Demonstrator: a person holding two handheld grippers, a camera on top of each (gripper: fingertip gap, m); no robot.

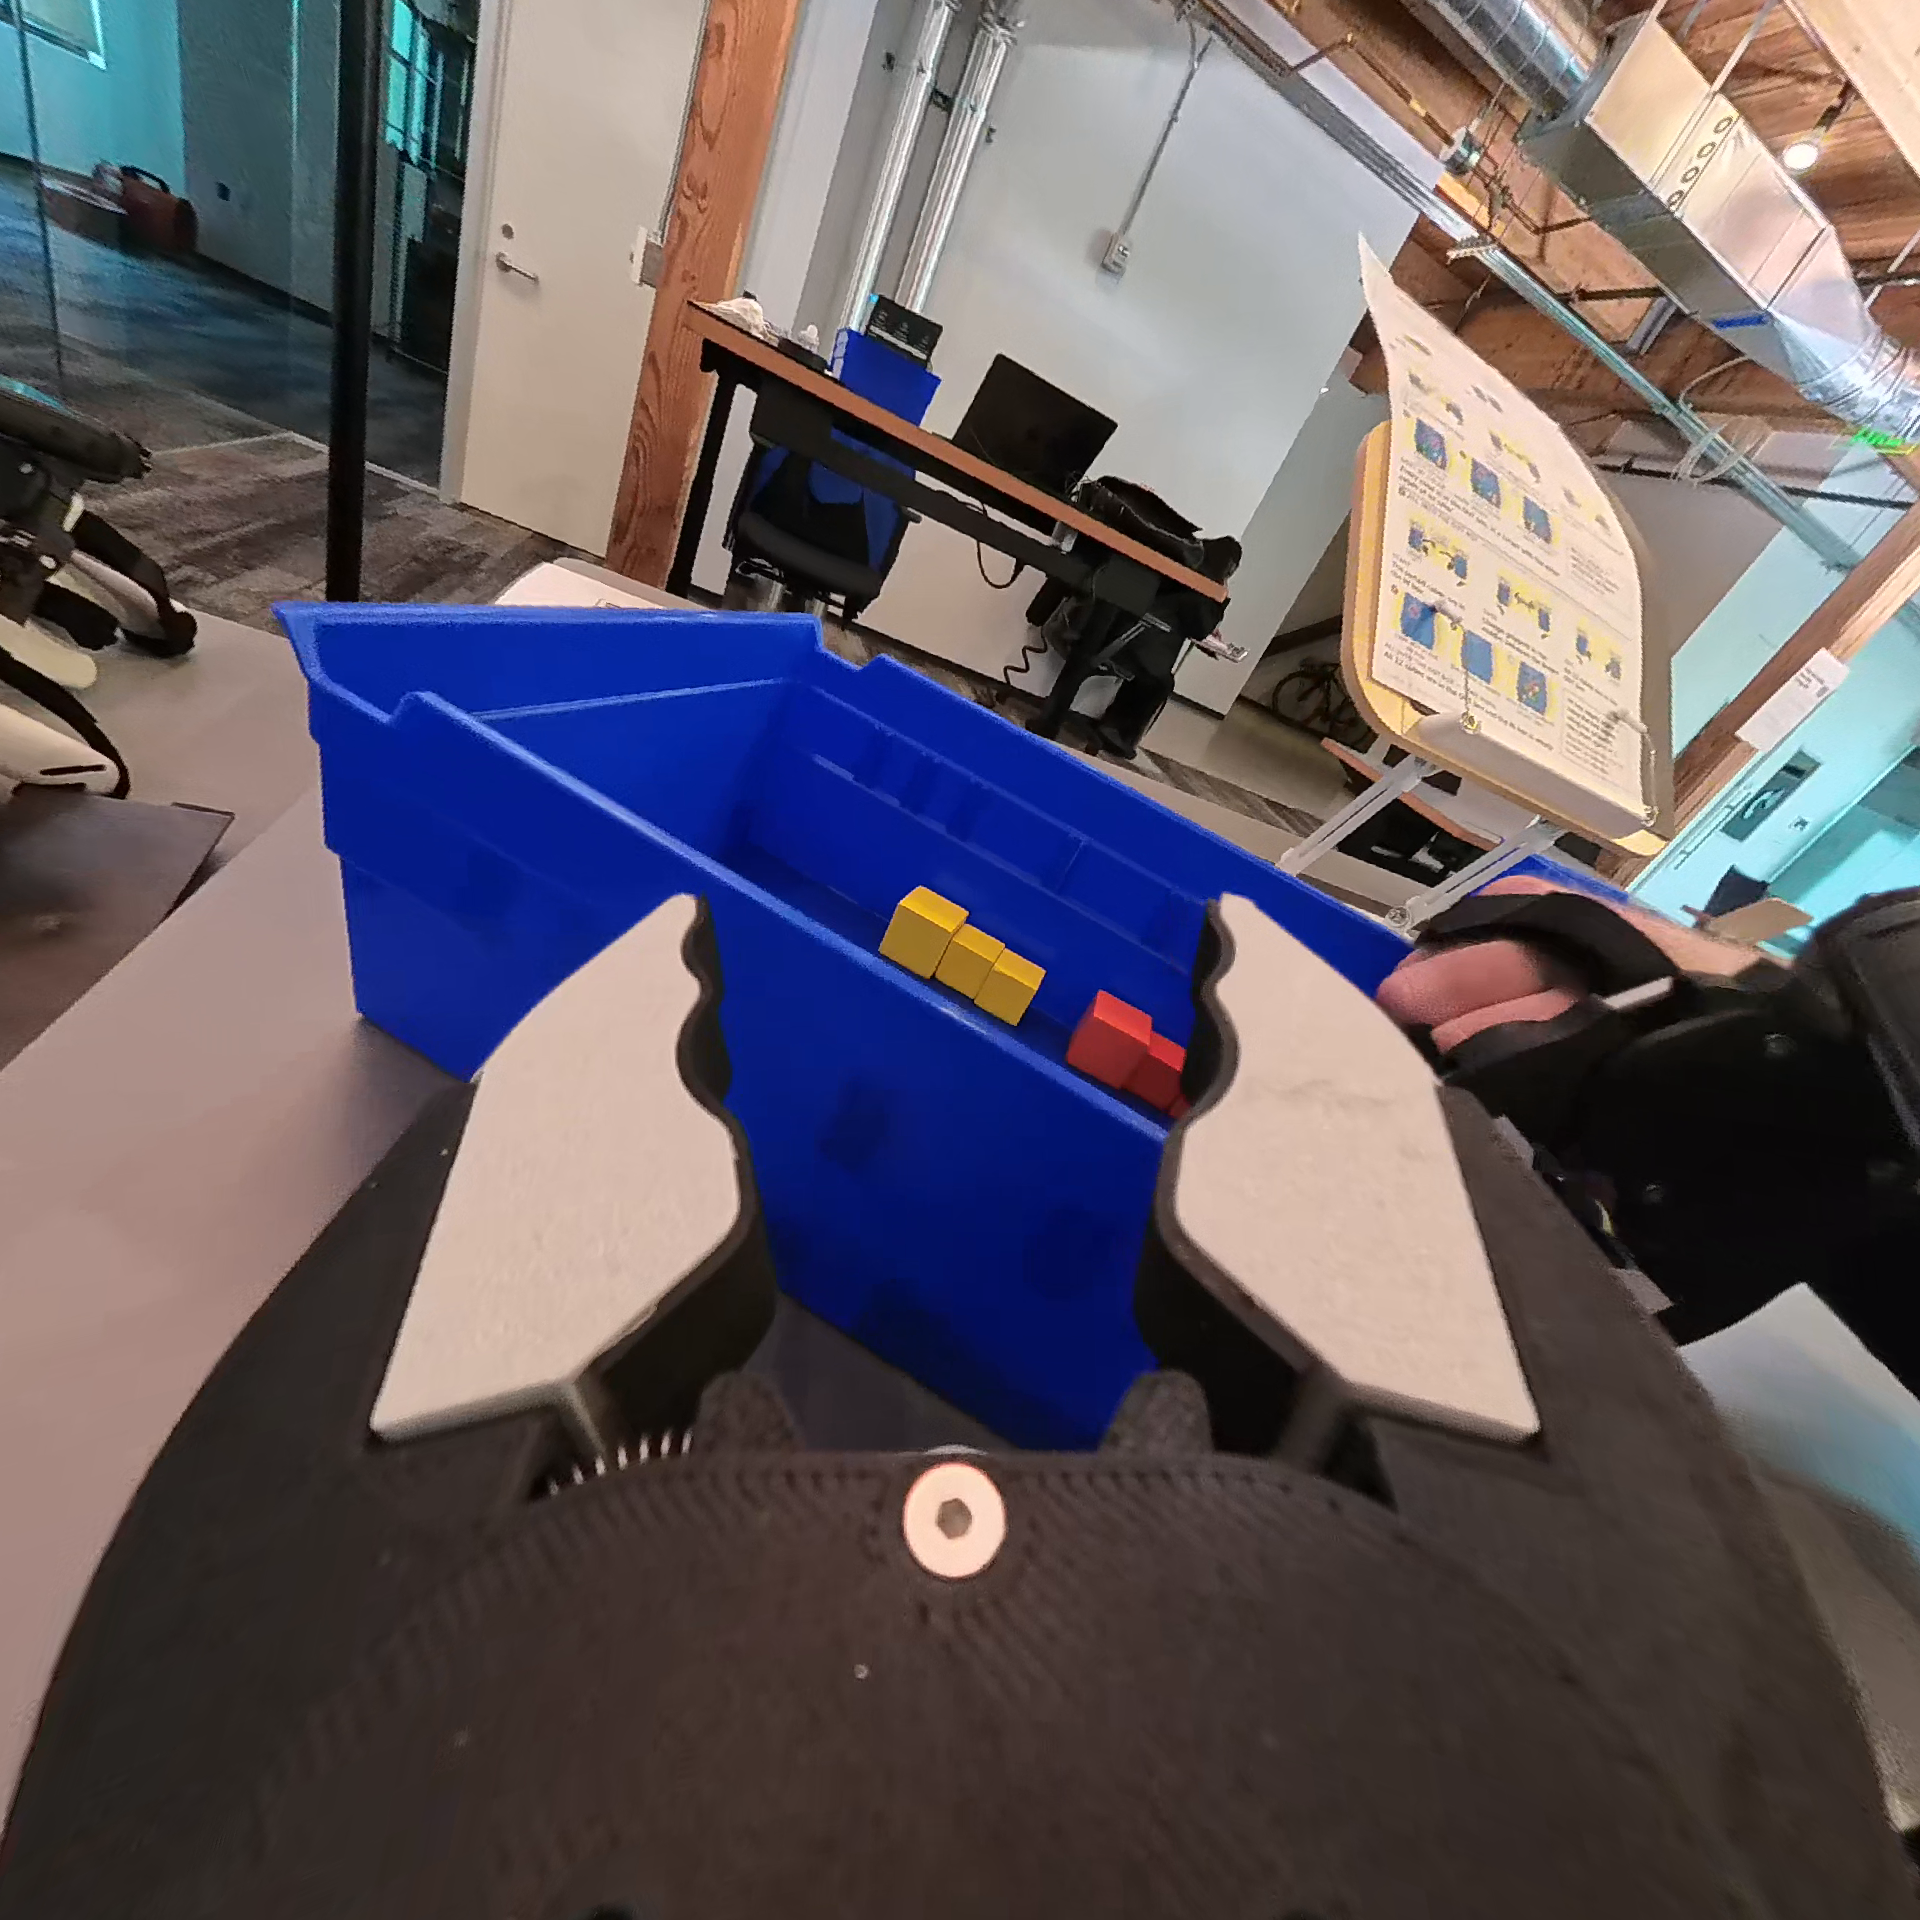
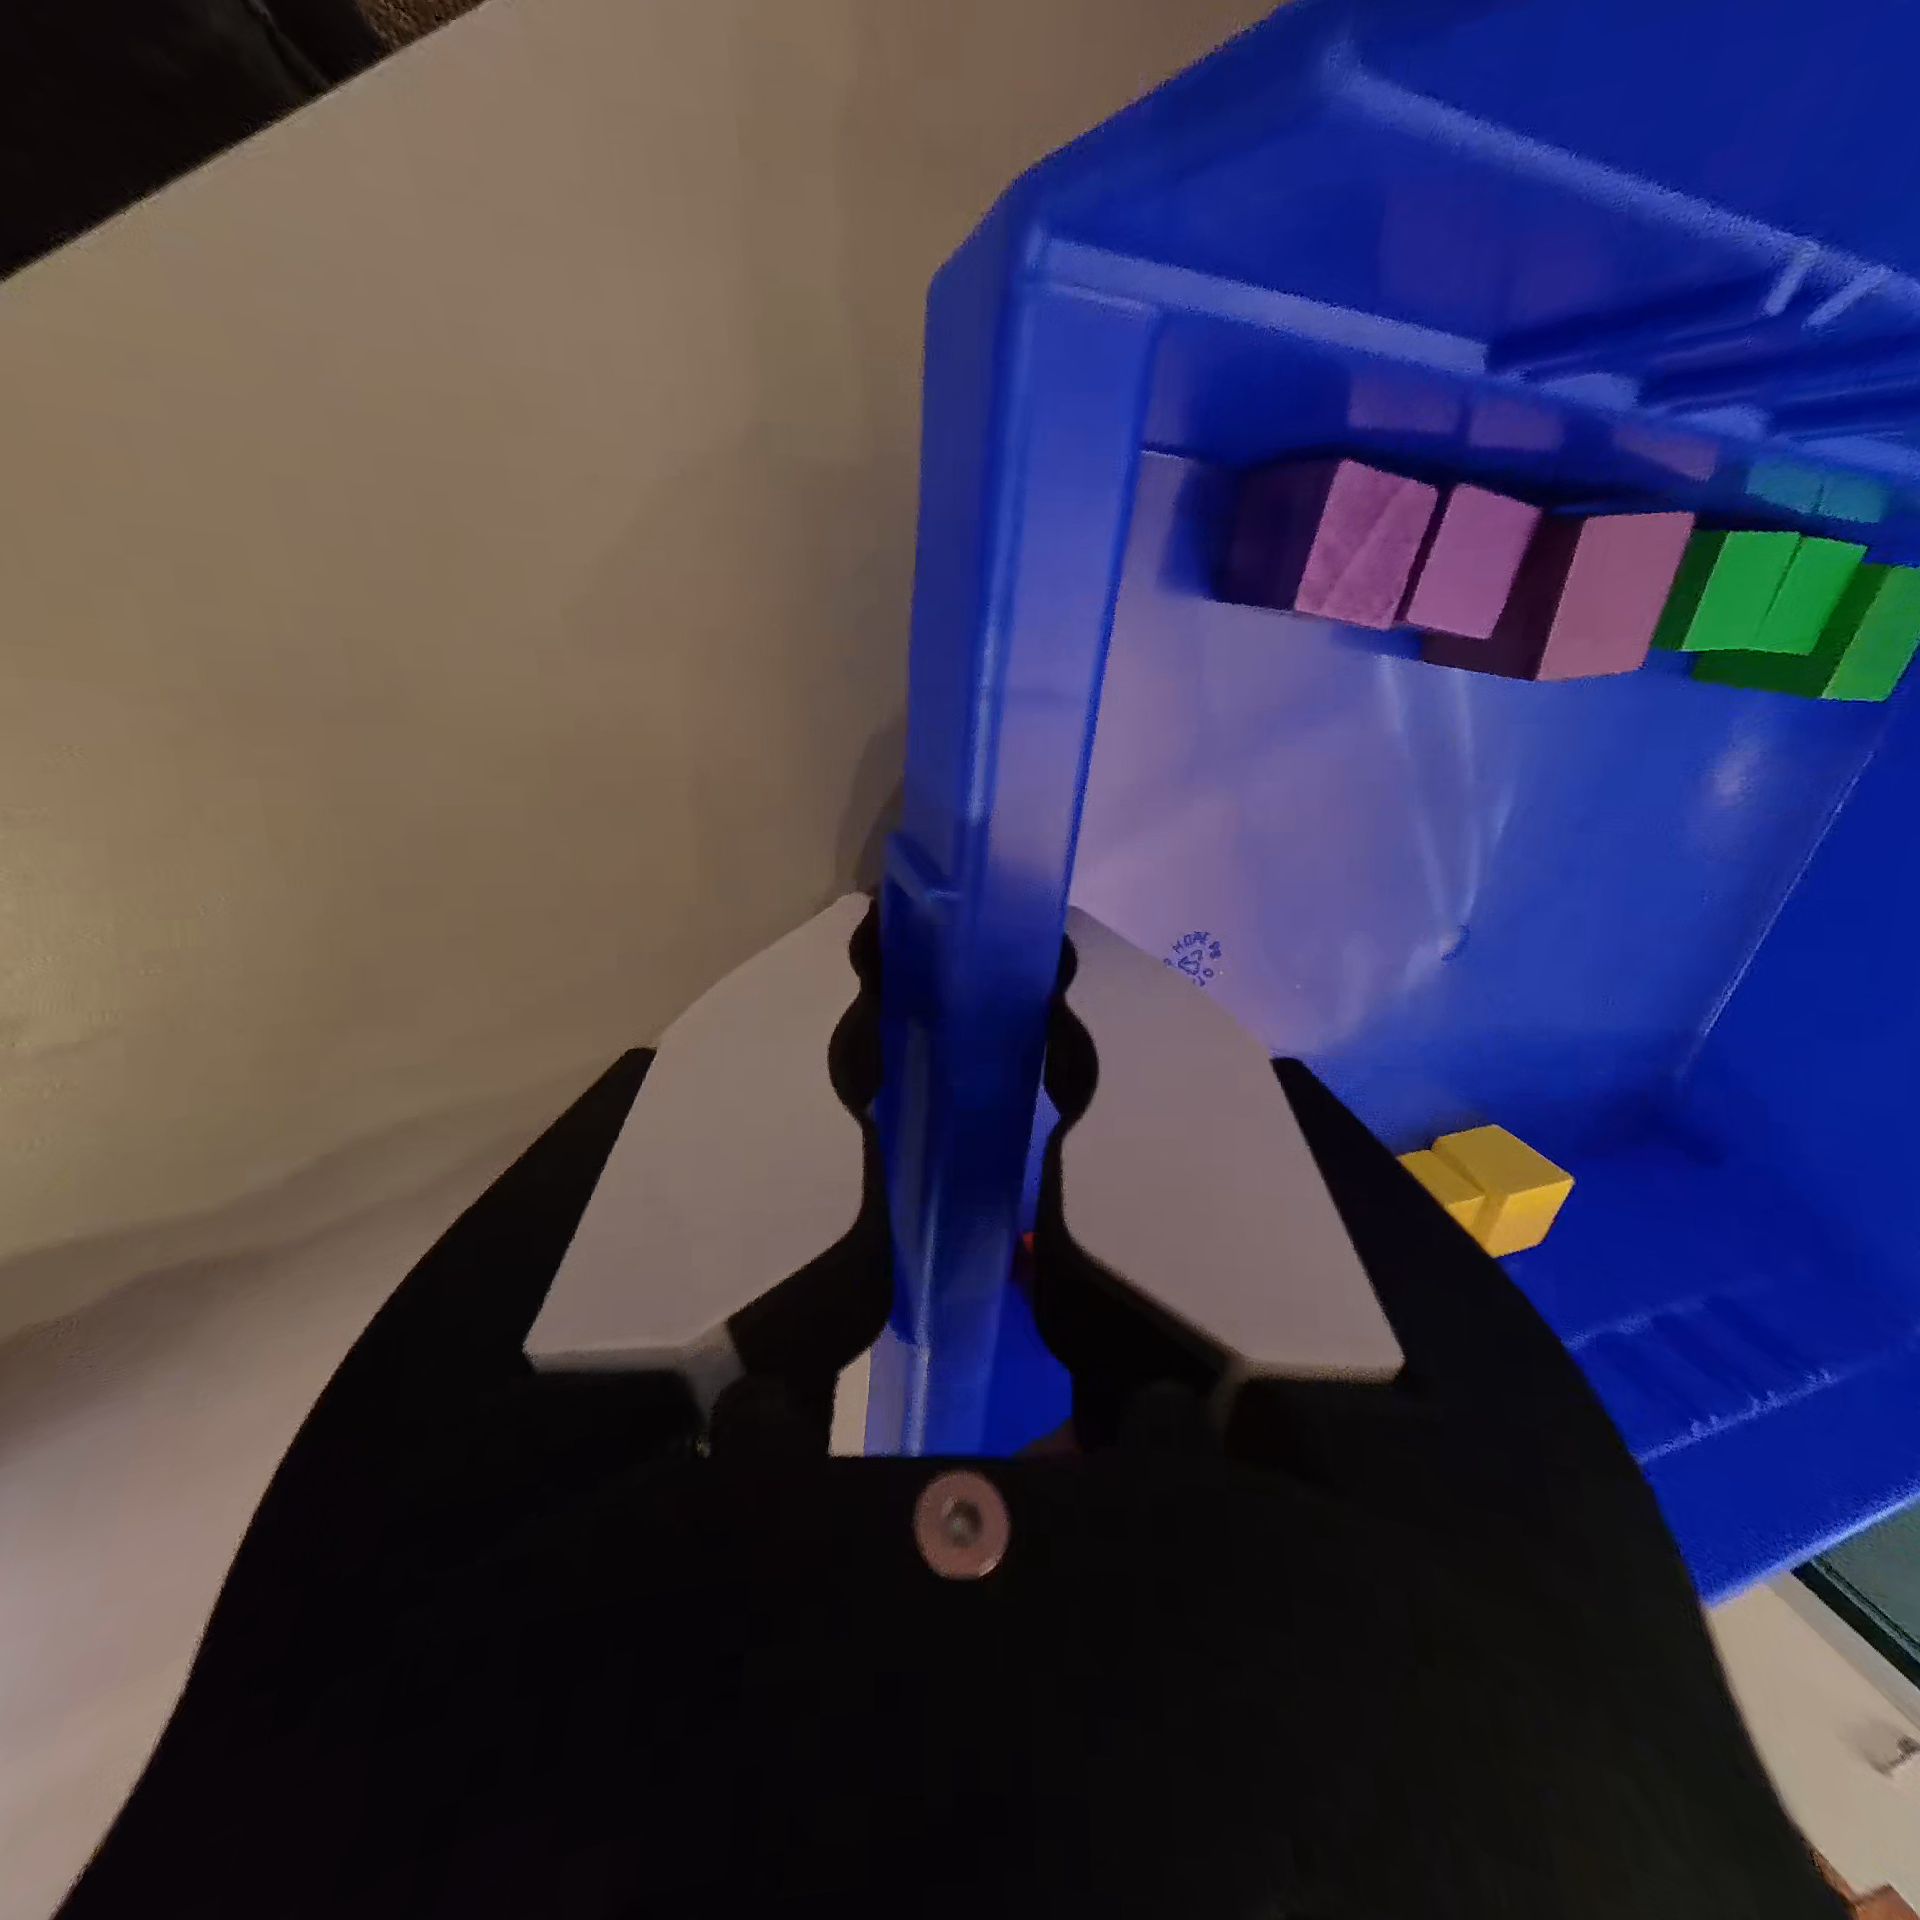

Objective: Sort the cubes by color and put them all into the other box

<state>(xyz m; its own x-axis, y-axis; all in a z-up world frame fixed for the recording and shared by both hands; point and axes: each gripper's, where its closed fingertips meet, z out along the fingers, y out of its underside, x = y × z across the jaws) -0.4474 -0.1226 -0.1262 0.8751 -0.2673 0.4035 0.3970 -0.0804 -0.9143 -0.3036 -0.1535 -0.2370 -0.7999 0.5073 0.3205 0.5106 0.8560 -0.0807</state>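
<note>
A blue box [image 1: 623, 935] stands on a grey table [image 1: 156, 1143]. In it, three yellow cubes [image 1: 961, 951] and red cubes [image 1: 1117, 1039] lie in a row along its near wall. My left gripper [image 1: 951, 914] is open and empty, just in front of the box. My right gripper [image 2: 966, 914] is shut on the blue box's side wall [image 2: 1039, 520]. The right wrist view shows purple cubes [image 2: 1455, 561] and green cubes [image 2: 1777, 603] in a row along the far wall, and yellow cubes [image 2: 1496, 1184] near the fingers. A gloved hand [image 1: 1507, 987] is at the box's right end.
A stand with an illustrated sheet [image 1: 1496, 582] is behind the table on the right. A desk with a laptop [image 1: 987, 457] stands farther back. A dark chair [image 1: 62, 582] is at the left edge. Bare tabletop [image 2: 416, 623] lies left of the box.
</note>
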